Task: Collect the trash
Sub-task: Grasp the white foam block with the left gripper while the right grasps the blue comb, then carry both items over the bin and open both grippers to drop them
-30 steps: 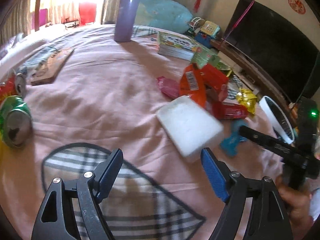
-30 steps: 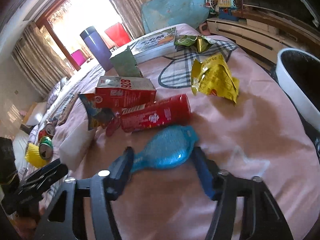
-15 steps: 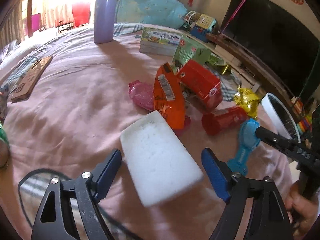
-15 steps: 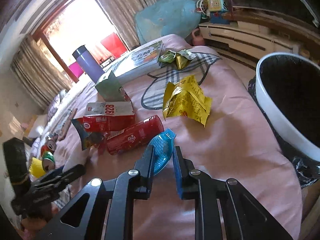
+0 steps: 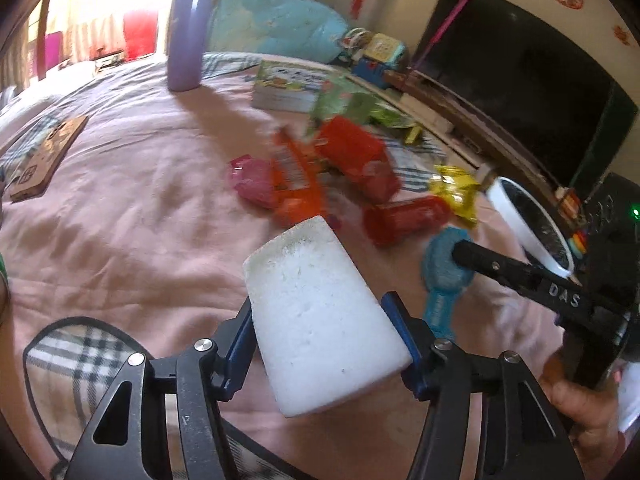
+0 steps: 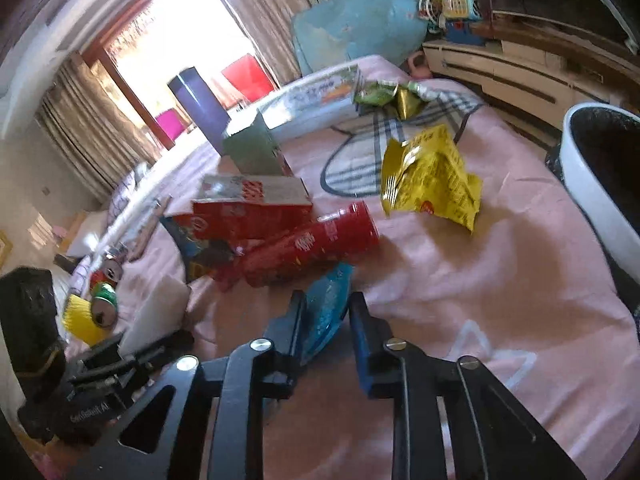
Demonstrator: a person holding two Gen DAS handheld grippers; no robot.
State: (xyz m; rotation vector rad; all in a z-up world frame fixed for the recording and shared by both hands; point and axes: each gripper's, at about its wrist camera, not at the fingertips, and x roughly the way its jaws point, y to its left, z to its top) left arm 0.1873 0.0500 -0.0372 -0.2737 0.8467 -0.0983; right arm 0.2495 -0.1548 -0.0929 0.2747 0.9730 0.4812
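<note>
My left gripper (image 5: 324, 320) is shut on a white foam block (image 5: 320, 312), which fills the space between its blue pads above the pink bed cover. My right gripper (image 6: 326, 312) is shut on a flat blue plastic piece (image 6: 326, 304); it also shows in the left wrist view (image 5: 444, 276), held on edge. Beyond lie a red tube (image 6: 312, 248), a red carton (image 6: 252, 208), a yellow wrapper (image 6: 432, 184) and a pink packet (image 5: 252, 180). A white bin with a black liner (image 6: 592, 192) stands at the bed's right edge.
A purple flask (image 5: 186, 32), a book (image 5: 292, 88), a green box (image 6: 252, 148) and green wrappers (image 6: 384, 96) lie further back. A wooden board (image 5: 48, 156) lies at the left. Cans (image 6: 105, 304) and a yellow brush (image 6: 80, 320) sit near the left gripper.
My left gripper has closed on the white foam block, which now sits higher between the pads. My right gripper still grips the blue piece and has turned slightly left, away from the bin.
</note>
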